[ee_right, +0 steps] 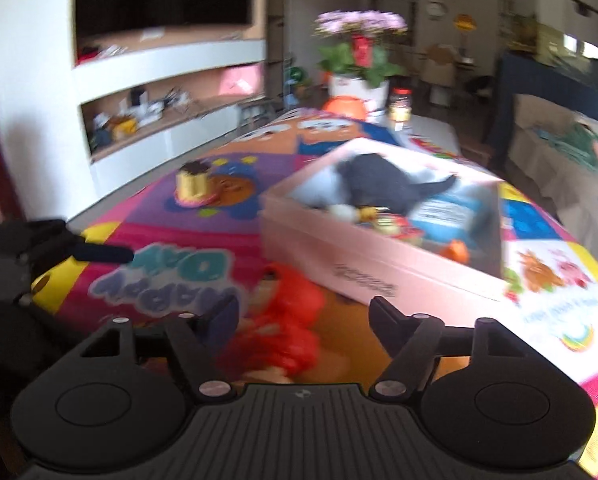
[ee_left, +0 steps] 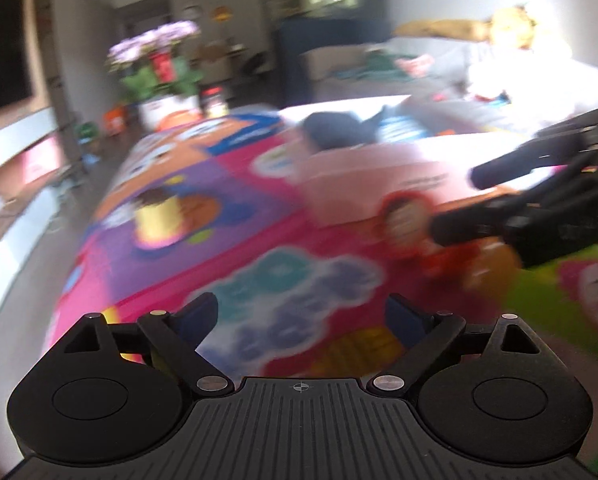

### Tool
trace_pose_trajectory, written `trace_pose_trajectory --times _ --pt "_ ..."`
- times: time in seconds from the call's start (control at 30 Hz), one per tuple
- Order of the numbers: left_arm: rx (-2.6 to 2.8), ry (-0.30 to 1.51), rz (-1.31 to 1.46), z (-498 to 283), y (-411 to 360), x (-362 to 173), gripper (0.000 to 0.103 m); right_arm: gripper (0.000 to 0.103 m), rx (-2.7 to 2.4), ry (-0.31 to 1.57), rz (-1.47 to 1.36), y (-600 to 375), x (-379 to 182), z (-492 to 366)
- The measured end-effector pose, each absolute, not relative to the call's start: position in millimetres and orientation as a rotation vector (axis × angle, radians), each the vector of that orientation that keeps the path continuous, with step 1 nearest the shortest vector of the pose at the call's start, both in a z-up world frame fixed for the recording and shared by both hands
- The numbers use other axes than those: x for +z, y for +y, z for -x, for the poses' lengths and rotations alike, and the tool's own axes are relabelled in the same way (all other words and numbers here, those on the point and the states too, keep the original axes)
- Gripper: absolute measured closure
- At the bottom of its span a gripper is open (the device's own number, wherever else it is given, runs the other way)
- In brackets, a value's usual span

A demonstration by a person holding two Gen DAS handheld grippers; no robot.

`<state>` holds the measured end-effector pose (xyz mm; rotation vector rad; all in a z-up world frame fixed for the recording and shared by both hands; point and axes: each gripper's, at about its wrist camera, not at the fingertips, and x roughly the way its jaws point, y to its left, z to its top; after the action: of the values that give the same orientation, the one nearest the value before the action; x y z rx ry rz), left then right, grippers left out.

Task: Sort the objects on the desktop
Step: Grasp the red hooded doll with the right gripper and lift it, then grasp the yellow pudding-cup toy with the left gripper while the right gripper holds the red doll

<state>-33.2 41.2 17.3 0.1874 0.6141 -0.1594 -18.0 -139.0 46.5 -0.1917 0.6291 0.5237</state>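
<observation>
Both views were blurred. The left gripper (ee_left: 299,312) had its jaws wide apart with nothing between them, only the colourful mat (ee_left: 171,184) under them. The right gripper (ee_right: 303,316) also stood apart; a red fluffy toy (ee_right: 283,320) lay on the mat w/ the left finger just beside it, pads not pressing on it. The pink box (ee_right: 363,268) sat on the mat at approx. 1 o'clock from the right gripper, holding a dark soft toy (ee_right: 379,180), a blue packet (ee_right: 447,208) and small items. A gold cylinder (ee_right: 193,186) stood on the mat at 11 o'clock, well apart from the box. A flower pot (ee_right: 357,84) stood at 12 o'clock, far end.
</observation>
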Motion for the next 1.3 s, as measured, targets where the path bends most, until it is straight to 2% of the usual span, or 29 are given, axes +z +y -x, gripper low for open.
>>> trace_pose_trajectory --times 0.13,0.17,0.2,0.23,0.47,0.67,0.73,0.77,0.8,0.83,1.0,1.07,1.13,1.3 --pt "-0.098 0.65 -0.09 26 68 18 0.009 0.031 0.534 0.654 0.271 -119 31 18" --pt "-0.083 0.647 -0.084 25 71 17 0.009 0.034 0.52 0.664 0.288 -116 27 17" --pt "-0.069 0.642 -0.087 23 72 18 0.009 0.05 0.509 0.673 0.295 -116 23 16" --pt "-0.058 0.637 -0.091 20 72 18 0.009 0.053 0.512 0.69 0.285 -118 23 14" --pt "0.001 0.6 -0.049 -10 78 23 0.008 0.053 0.54 0.802 -0.086 -180 38 -6" --pt "0.175 0.622 0.018 -76 102 21 0.009 0.053 0.412 0.805 -0.129 -217 26 -4" --pt "0.188 0.626 0.003 -94 103 19 0.012 0.044 0.373 0.783 -0.096 -221 22 0" --pt "0.193 0.628 -0.012 -100 102 19 0.014 0.032 0.35 0.769 -0.073 -221 20 2" --pt "0.198 0.633 -0.026 -106 101 18 0.017 0.025 0.334 0.754 -0.056 -221 18 3" --pt "0.2 0.639 -0.04 -112 100 17 0.02 0.023 0.322 0.741 -0.043 -221 17 5" --pt "0.207 0.652 -0.085 -121 93 12 0.048 0.015 0.308 0.745 -0.028 -223 9 4" --pt "0.192 0.651 -0.093 -117 91 14 0.048 0.012 0.31 0.742 -0.025 -224 7 4" --pt "0.16 0.643 -0.104 -105 85 18 0.048 0.004 0.311 0.731 -0.019 -224 8 6" --pt "-0.057 0.619 -0.091 -45 55 35 0.048 0.003 0.307 0.716 -0.012 -222 8 9"
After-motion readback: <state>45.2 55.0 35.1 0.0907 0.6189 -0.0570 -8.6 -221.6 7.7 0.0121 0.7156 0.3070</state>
